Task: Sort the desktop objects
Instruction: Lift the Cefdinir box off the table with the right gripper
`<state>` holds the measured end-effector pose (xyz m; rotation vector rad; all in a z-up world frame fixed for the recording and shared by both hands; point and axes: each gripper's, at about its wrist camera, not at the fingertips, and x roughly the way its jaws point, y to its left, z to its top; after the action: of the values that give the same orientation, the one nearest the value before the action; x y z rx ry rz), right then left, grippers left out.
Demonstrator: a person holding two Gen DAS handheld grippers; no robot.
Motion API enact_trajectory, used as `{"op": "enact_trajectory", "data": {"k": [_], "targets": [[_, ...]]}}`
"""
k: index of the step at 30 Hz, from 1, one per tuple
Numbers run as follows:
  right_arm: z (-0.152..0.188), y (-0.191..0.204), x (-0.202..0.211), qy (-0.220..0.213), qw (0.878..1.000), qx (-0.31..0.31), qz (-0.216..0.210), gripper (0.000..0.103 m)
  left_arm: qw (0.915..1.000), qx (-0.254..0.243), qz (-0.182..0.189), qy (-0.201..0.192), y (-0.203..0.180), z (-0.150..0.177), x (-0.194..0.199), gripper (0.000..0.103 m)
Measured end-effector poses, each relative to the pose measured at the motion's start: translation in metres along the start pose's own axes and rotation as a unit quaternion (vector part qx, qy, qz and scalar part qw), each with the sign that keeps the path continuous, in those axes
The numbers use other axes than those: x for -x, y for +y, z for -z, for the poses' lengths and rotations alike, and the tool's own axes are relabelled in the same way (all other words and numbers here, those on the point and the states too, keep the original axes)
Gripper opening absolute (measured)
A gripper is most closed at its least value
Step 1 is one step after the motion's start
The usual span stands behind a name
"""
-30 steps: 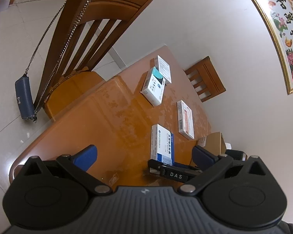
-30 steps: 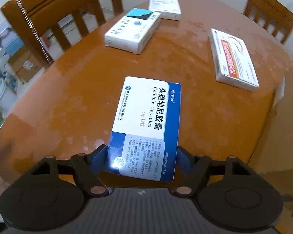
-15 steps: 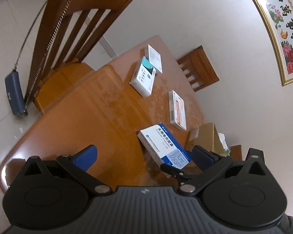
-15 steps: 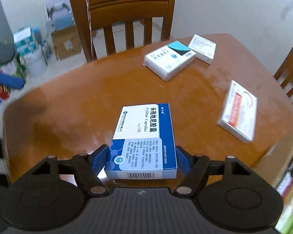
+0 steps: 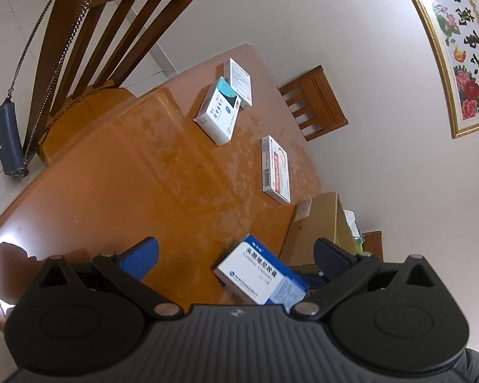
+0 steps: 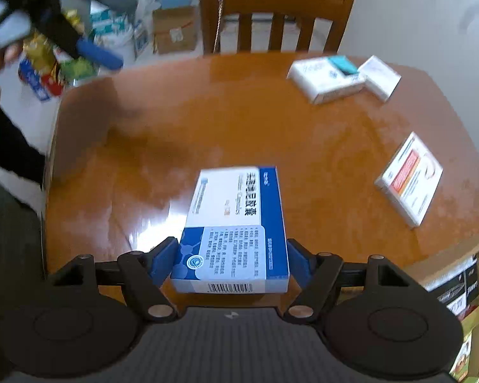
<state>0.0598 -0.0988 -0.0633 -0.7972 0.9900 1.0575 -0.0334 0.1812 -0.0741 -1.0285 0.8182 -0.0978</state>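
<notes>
Right gripper (image 6: 232, 260) clamped a flat rectangular blue/white cardboard box (image 6: 236, 226) by its long sides, held above the glossy wooden table (image 6: 207, 134) near its front edge. Left gripper (image 5: 236, 260) stood open w/ nothing between its fingers.

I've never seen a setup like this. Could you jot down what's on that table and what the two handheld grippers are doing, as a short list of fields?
surface: glossy orange-brown wooden table
right gripper: shut on the blue-and-white medicine box, lifted off the table
left gripper: open, empty
far corner: white box with teal end touching a plain white box
right side: white box with red-orange label, lying flat, alone
behind table: wooden slat-back chair
</notes>
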Motion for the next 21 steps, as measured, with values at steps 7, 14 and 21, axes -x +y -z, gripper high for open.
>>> {"op": "enact_trajectory", "data": {"k": [7, 14, 21], "targets": [[0.013, -0.003, -0.021, 0.045, 0.999, -0.009, 0.007, 0.081, 1.0000, 0.005, 0.000, -0.003, 0.000, 0.004, 0.002, 0.102], [0.005, 0.000, -0.038, 0.073, 0.997, -0.018, 0.012, 0.094, 1.0000, 0.009, 0.000, -0.002, 0.001, 0.005, 0.001, 0.102], [-0.003, -0.010, -0.049, 0.081, 0.996, -0.031, -0.015, 0.083, 0.9999, 0.012, 0.000, -0.003, 0.002, 0.006, 0.001, 0.102]]}}
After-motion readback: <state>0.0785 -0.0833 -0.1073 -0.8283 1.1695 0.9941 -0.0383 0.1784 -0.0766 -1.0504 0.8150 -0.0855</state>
